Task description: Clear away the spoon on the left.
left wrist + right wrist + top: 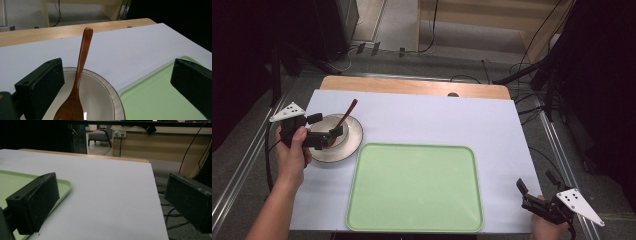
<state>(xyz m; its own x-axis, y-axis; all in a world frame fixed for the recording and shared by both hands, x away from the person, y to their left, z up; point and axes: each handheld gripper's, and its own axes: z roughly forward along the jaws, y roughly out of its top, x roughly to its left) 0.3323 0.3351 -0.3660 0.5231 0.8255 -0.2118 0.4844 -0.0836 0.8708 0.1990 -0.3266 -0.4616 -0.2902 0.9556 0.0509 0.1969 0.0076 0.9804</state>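
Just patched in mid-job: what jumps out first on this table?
The big pale green tray lies bare at the near middle of the white table cover. Left of it, a brown wooden spoon leans in a cream plate, with the open left claw at that plate. The right claw waits open at the near right corner.

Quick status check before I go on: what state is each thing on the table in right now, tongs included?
Left tongs: open, jaws over the plate, either side of the spoon, nothing gripped.
Right tongs: open, holding nothing, at the table's near right corner.
Wooden spoon: bowl end in the plate, handle leaning up over the far rim.
Plate: upright on the white sheet, left of the tray.
Green tray: flat, nothing on it.
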